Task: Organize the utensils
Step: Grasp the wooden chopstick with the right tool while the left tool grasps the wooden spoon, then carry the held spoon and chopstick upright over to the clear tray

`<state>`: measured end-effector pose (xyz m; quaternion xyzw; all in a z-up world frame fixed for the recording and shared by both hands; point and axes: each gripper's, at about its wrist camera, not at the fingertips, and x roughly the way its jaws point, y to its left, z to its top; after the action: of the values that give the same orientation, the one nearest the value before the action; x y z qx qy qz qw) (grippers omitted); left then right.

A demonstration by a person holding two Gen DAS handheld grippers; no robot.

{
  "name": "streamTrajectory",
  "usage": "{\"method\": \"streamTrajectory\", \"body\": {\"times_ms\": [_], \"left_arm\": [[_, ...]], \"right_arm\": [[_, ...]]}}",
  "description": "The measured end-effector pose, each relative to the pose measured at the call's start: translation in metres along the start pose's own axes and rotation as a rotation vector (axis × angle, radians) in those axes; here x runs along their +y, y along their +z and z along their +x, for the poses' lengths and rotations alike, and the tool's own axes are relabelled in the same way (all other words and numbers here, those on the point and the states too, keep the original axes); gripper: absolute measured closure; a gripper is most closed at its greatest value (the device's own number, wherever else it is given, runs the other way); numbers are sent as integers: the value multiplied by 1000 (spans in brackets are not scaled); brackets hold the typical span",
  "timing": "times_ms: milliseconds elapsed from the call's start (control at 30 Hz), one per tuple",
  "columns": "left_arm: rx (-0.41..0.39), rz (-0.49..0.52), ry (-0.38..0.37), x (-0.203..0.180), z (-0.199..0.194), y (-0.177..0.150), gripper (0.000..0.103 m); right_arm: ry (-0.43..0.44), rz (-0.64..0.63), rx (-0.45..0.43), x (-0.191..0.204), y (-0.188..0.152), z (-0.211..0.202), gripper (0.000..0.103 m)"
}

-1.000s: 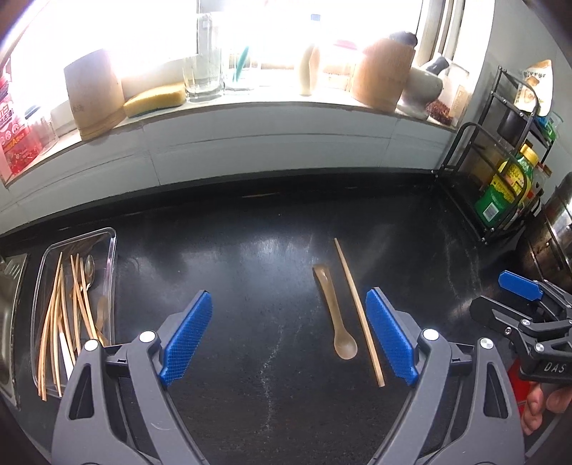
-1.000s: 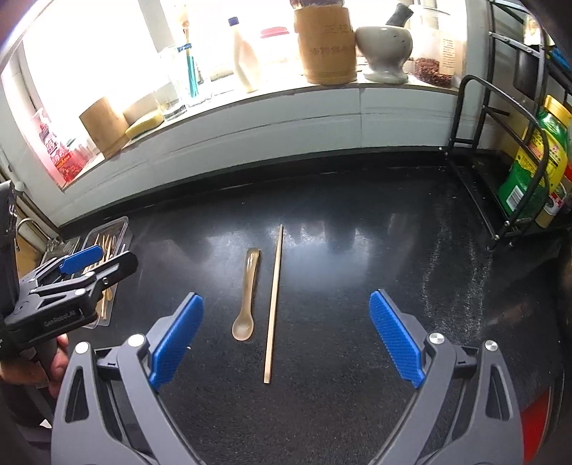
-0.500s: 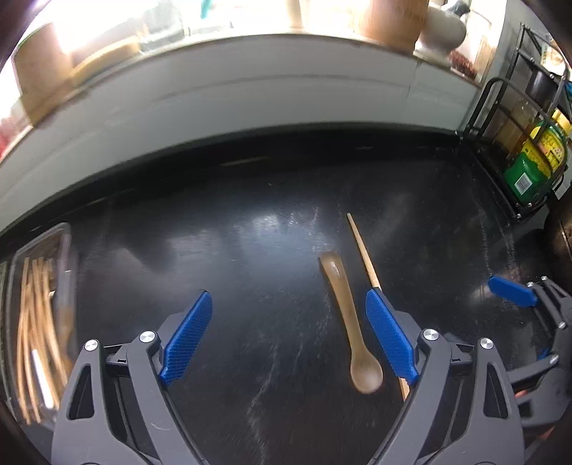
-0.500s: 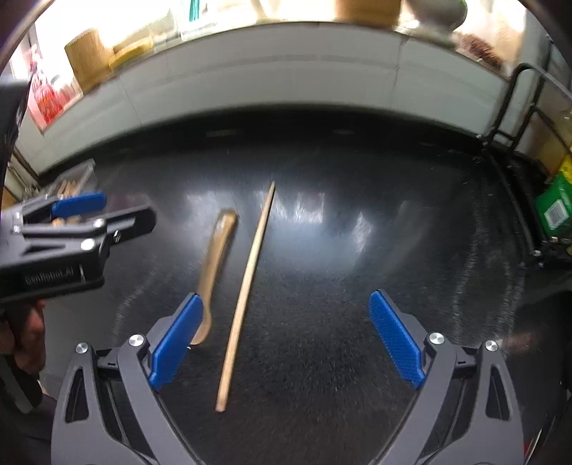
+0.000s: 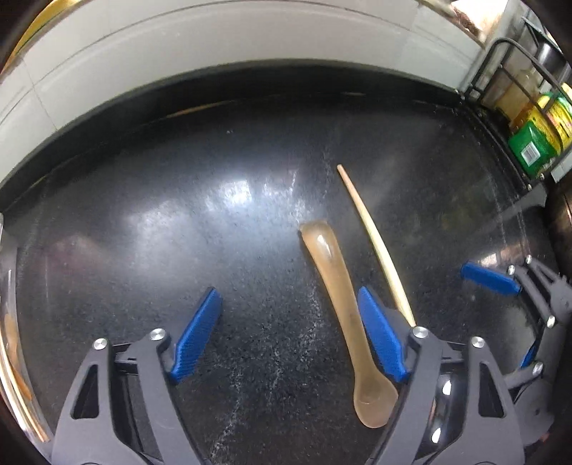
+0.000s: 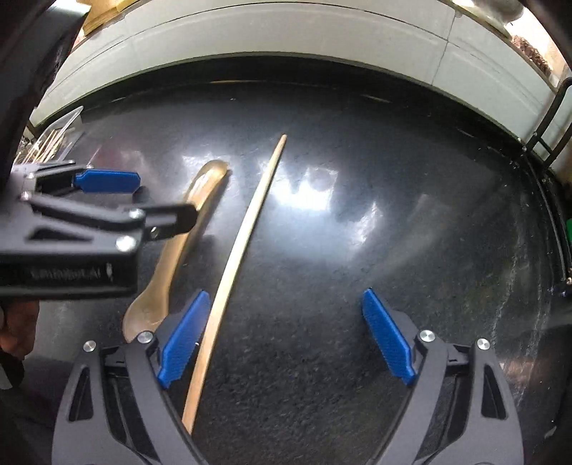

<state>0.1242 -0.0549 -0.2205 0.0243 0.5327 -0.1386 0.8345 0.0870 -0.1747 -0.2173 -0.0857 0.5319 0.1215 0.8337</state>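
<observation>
A tan spoon (image 5: 336, 286) and a single wooden chopstick (image 5: 371, 236) lie side by side on the black counter. My left gripper (image 5: 289, 332) is open, low over the counter, and the spoon lies just inside its right finger. My right gripper (image 6: 286, 336) is open, with the chopstick (image 6: 243, 243) just inside its left finger and the spoon (image 6: 178, 243) to its left. The left gripper (image 6: 107, 200) shows in the right wrist view above the spoon. The right gripper (image 5: 507, 307) shows at the right edge of the left wrist view.
A clear tray (image 6: 57, 139) holding several chopsticks stands at the far left, its rim also at the left edge of the left wrist view (image 5: 7, 322). A black wire rack (image 5: 507, 93) with a green packet stands at the back right. A white tiled wall (image 6: 286, 32) backs the counter.
Both grippers have moved forward and down toward the spoon and chopstick, which now reach in between the fingers. The windowsill has left the views. Both stay open.
</observation>
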Motion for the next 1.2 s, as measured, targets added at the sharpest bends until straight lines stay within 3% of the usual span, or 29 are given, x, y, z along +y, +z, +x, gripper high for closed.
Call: {"method": "streamTrajectory", "body": {"times_ms": [100, 167, 200, 233, 267, 333, 467, 600, 933, 1200], "left_arm": [[-24, 72, -30, -11, -5, -6, 51], [-29, 95, -56, -15, -5, -7, 71], [-25, 104, -71, -17, -5, -7, 80], [-20, 112, -81, -19, -5, -7, 83], [-18, 116, -78, -20, -5, -6, 83], [-9, 104, -85, -17, -5, -5, 84], [5, 77, -69, -11, -8, -3, 90], [-11, 40, -44, 1, -18, 2, 90], [-114, -15, 58, 16, -90, 4, 90], [-184, -47, 105, 20, -150, -15, 90]], "right_arm": [[4, 3, 0, -5, 3, 1, 20], [9, -8, -4, -6, 5, -1, 33], [15, -18, -8, -4, 7, -2, 45], [20, -26, -7, -3, 8, -4, 58], [27, -32, -4, -1, 11, -4, 63], [41, -32, 5, 2, 16, -4, 92], [74, 4, 53, 1, 26, -1, 95], [107, 69, 77, -6, 28, -5, 96], [95, 71, -67, 1, 35, -83, 96], [87, 74, -156, 9, 24, -143, 96]]}}
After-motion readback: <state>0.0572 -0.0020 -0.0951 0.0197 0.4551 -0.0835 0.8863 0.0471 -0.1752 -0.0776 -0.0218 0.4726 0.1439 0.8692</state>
